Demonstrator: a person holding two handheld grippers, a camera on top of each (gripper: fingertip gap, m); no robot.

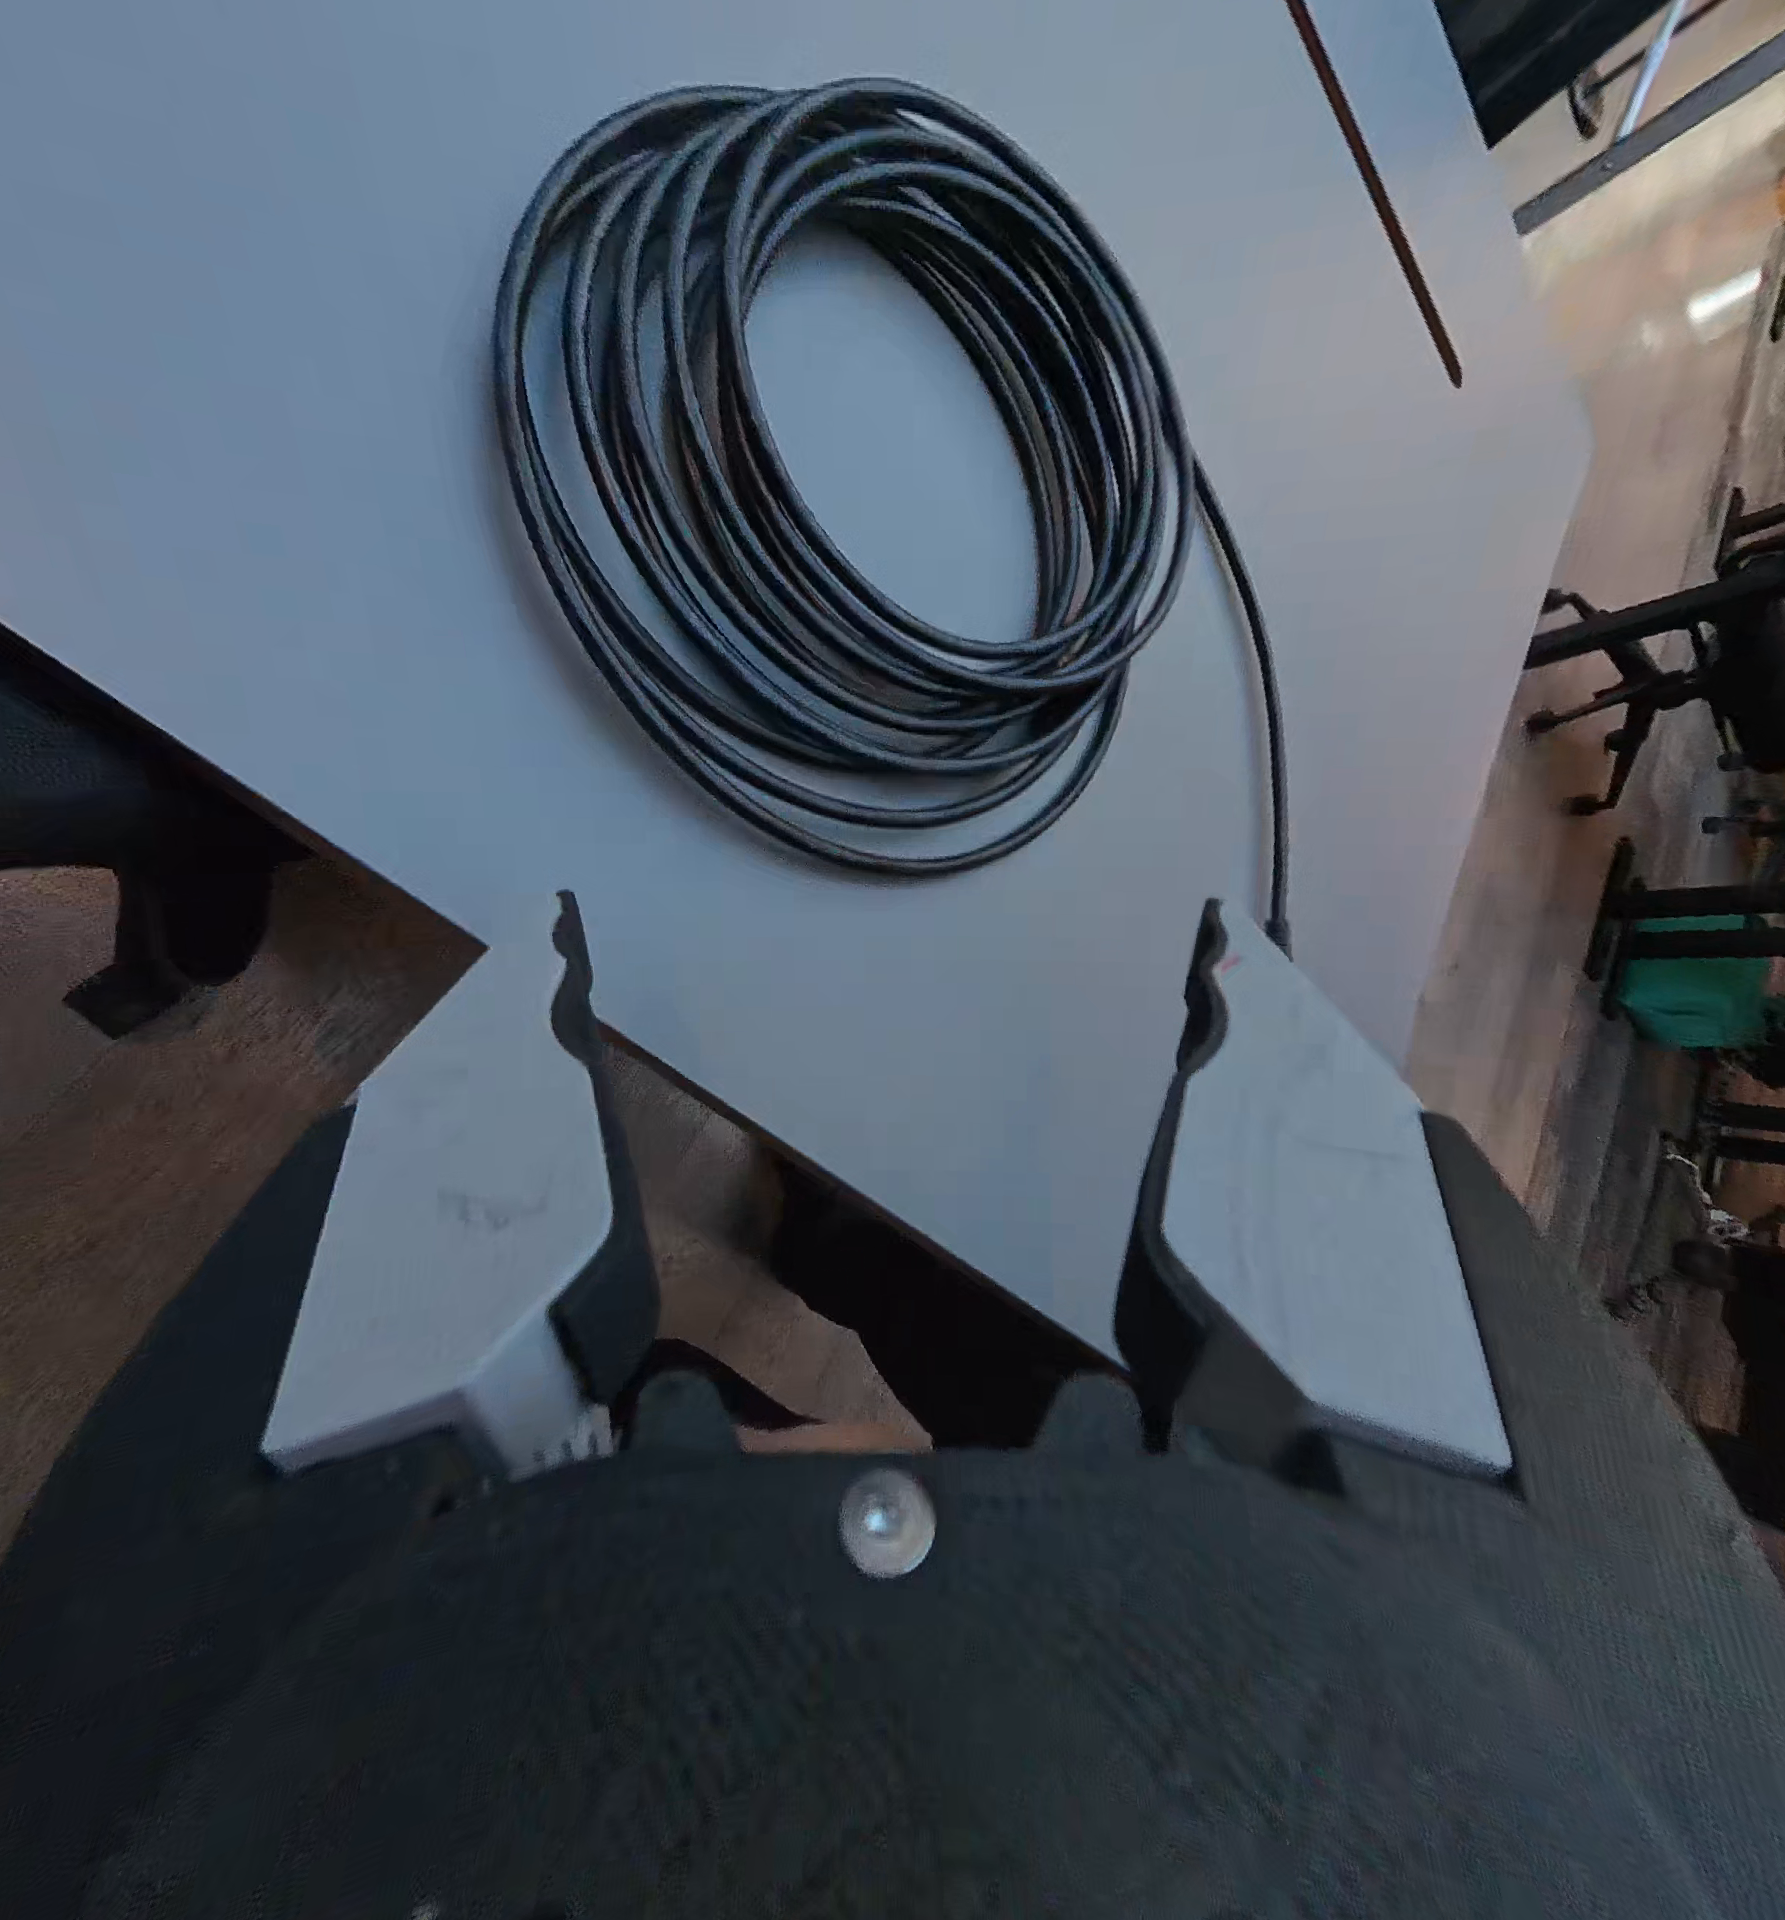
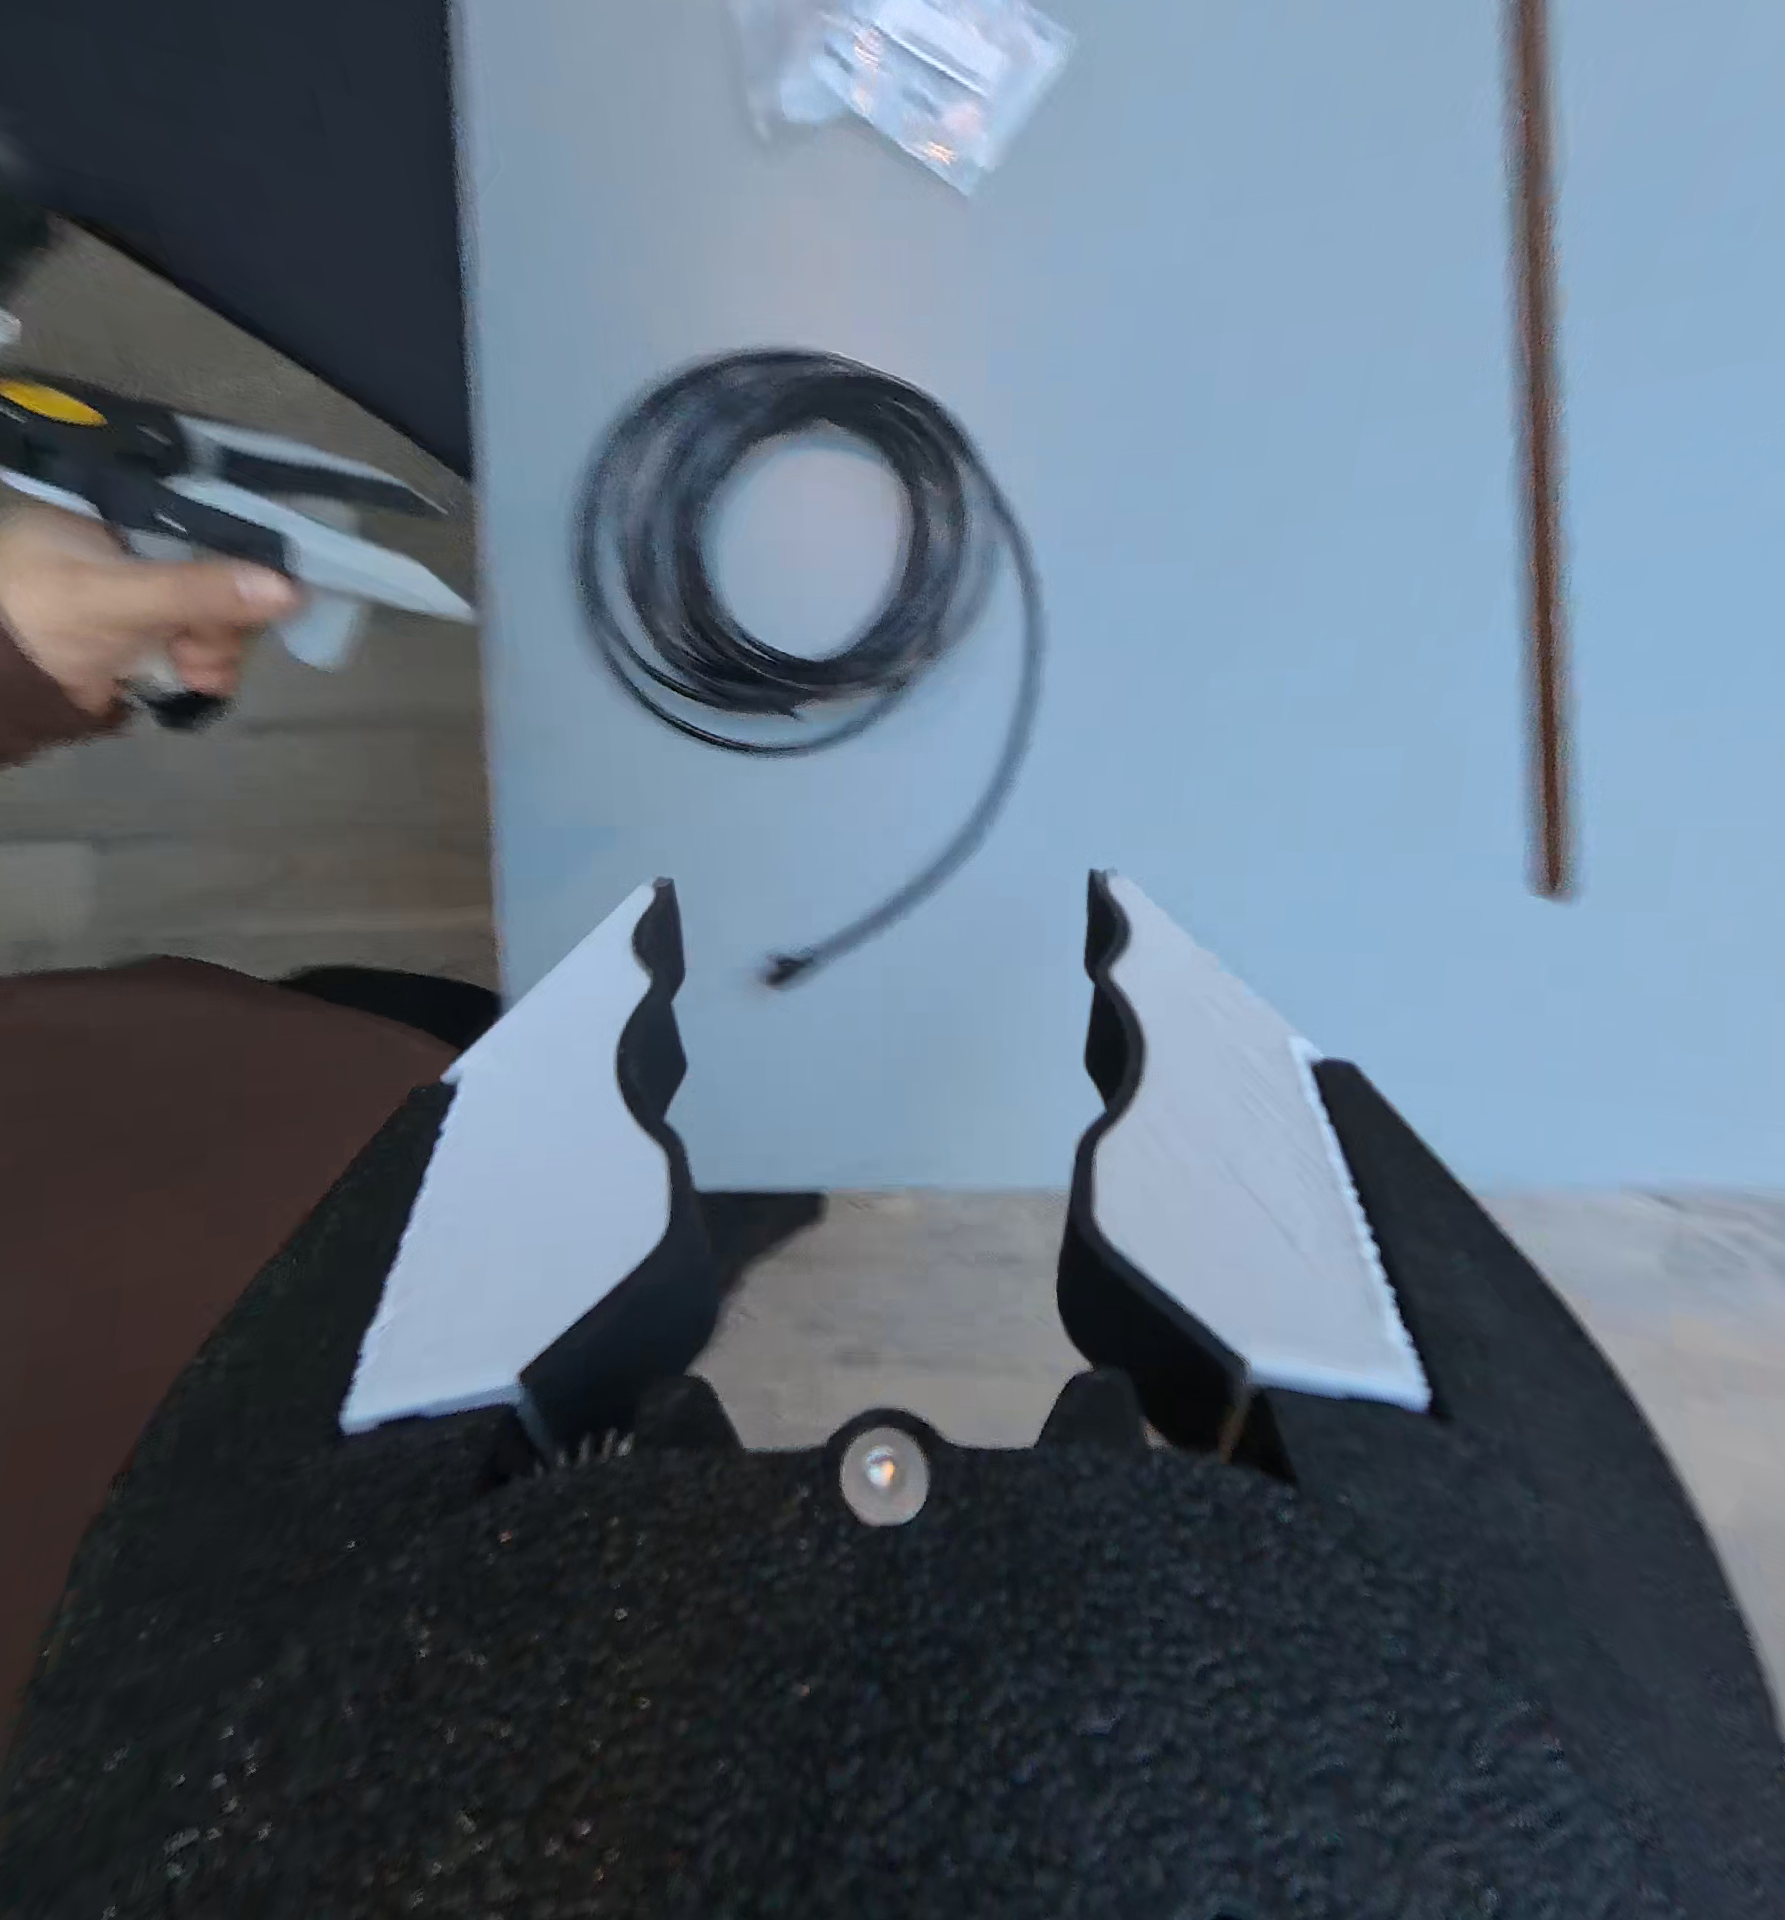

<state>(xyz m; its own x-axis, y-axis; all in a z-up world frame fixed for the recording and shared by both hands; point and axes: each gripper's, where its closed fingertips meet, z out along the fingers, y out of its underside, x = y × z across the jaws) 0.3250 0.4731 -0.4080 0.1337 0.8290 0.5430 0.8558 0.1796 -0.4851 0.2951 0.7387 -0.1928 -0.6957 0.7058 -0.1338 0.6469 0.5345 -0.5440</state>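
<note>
The left gripper (image 1: 888,914) hangs over the table (image 1: 244,364) corner, just short of the cable coil (image 1: 836,468), jaws spread wide and empty. The right gripper (image 2: 880,894) hovers at the table's near edge, jaws also wide and empty, the cable's loose end (image 2: 779,974) lying between its fingertips. A hand (image 2: 129,613) holds the left gripper off the table's side edge. Beyond the coil lies a clear bag (image 2: 909,83); bare tabletop separates the coil from a brown strip (image 2: 1537,468)

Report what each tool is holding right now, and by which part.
Nothing is held. The left tool and the right tool are both open and empty, short of the coiled black cable on the table.
</note>
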